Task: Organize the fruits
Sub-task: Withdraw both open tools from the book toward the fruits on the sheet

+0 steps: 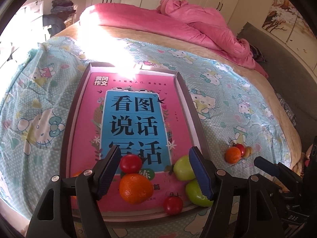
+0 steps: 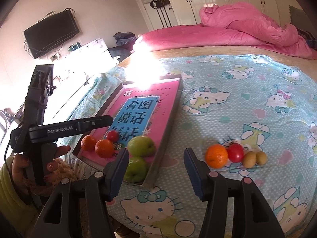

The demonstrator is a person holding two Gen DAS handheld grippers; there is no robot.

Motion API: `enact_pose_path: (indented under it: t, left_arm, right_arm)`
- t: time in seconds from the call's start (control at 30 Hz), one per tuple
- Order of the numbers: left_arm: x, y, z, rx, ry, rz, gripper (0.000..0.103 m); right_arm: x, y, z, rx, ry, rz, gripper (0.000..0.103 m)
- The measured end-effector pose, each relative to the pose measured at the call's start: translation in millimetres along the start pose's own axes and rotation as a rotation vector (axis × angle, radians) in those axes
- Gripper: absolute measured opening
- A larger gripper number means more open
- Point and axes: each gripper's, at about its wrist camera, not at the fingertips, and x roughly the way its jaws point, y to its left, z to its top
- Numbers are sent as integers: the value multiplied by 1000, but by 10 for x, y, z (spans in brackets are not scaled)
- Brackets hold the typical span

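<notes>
Your left gripper (image 1: 154,175) stands part open over the tray's (image 1: 78,107) near end, gripping nothing, an orange (image 1: 135,188) between its jaws. Your right gripper (image 2: 156,169) is likewise part open and empty. Farther right on the bed (image 2: 247,103) lie a loose orange (image 2: 216,156), a tomato (image 2: 235,152) and two small yellow-green fruits (image 2: 254,158).

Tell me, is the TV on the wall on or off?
Off. The TV screen is dark all over, with no picture showing on it.
</notes>
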Motion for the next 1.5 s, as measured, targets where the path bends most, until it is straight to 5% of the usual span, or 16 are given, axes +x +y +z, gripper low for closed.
enact_pose_path:
  t: [1.5]
  left_arm:
    - [-41,-508,-201,96,17,-39,75]
  right_arm:
    - [-535,-912,-5,167,-76,-200,63]
